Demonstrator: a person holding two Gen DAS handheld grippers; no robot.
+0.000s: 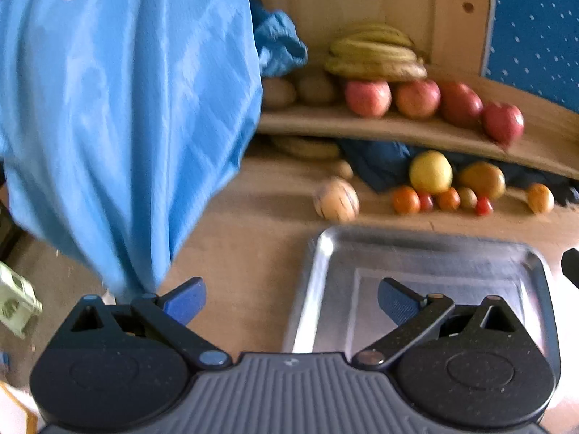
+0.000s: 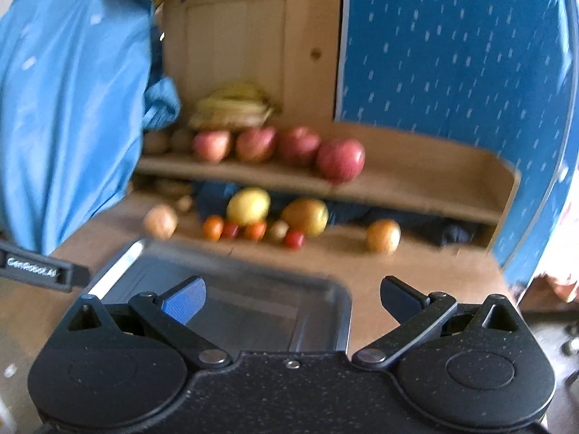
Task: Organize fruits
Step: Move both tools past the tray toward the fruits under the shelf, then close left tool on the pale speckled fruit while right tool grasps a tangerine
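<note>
A metal tray [image 1: 325, 253] lies on the wooden table; it also shows in the right wrist view [image 2: 340, 311]. Beyond it loose fruit lies on the table: a yellow apple [image 1: 430, 171], a brownish pear [image 1: 483, 180], a round striped fruit [image 1: 336, 199], small oranges [image 1: 406, 199] and small red tomatoes [image 1: 484, 206]. A raised shelf [image 1: 362, 126] carries several red apples [image 1: 368, 97] and a banana bunch [image 1: 374, 54]. My left gripper [image 1: 291, 302] is open and empty at the tray's near left edge. My right gripper [image 2: 291, 302] is open and empty over the tray's near right corner.
A blue sleeve or cloth [image 1: 126, 108] hangs at the left and hides that side. Dark blue cloth [image 1: 383, 162] lies under the shelf. A blue dotted panel [image 2: 452, 54] and a wooden back wall [image 1: 362, 0] close off the rear. An orange [image 2: 383, 235] sits alone to the right.
</note>
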